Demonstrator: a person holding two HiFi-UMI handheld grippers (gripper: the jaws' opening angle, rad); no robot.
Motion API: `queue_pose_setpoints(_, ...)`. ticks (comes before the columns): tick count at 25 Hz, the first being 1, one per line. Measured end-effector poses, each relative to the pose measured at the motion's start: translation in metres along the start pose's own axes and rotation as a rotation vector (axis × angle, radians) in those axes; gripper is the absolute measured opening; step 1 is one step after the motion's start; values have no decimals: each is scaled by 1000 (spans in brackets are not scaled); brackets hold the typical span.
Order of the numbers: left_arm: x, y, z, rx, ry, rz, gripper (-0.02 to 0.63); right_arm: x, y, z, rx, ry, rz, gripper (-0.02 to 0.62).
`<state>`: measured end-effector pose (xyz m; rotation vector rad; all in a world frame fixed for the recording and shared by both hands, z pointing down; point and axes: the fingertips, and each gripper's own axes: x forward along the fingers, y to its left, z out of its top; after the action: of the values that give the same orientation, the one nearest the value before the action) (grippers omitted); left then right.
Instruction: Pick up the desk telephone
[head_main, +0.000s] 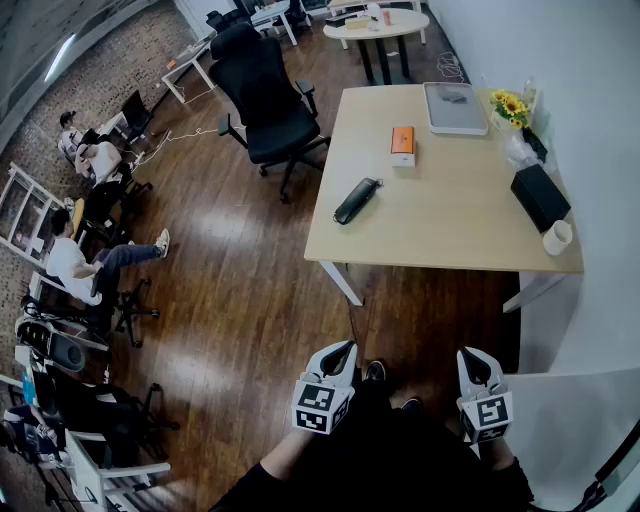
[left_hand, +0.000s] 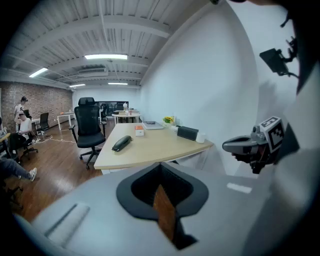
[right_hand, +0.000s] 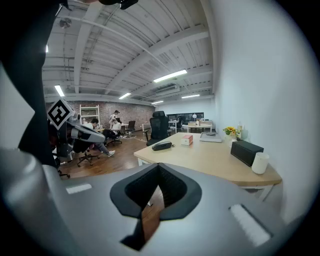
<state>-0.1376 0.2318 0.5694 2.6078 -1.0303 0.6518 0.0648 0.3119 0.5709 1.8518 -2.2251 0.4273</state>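
The desk telephone (head_main: 357, 200) is a black handset lying near the left edge of the pale wooden desk (head_main: 450, 225), far ahead of both grippers. It also shows in the left gripper view as the telephone (left_hand: 122, 143) and in the right gripper view as the telephone (right_hand: 162, 146). My left gripper (head_main: 343, 348) and right gripper (head_main: 470, 356) hang side by side over the floor, well short of the desk. Both point toward the desk. The left gripper (left_hand: 160, 166) has its jaws together and holds nothing. The right gripper (right_hand: 159, 168) looks the same, shut and empty.
On the desk lie an orange box (head_main: 403, 144), a grey laptop (head_main: 455, 107), sunflowers (head_main: 510, 105), a black box (head_main: 540, 196) and a white cup (head_main: 557, 237). A black office chair (head_main: 268, 100) stands left of the desk. People sit at far left (head_main: 75, 265).
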Motion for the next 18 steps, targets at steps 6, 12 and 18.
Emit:
queue_pose_setpoints(6, 51, 56, 41, 64, -55, 30, 3, 43, -25, 10, -40, 18, -25, 0)
queue_pose_setpoints(12, 145, 130, 87, 87, -89, 7, 3, 116, -70, 35, -43, 48, -115, 0)
queue_pose_setpoints(18, 243, 206, 132, 154, -19, -55, 124, 201, -104, 107, -19, 78, -180, 0)
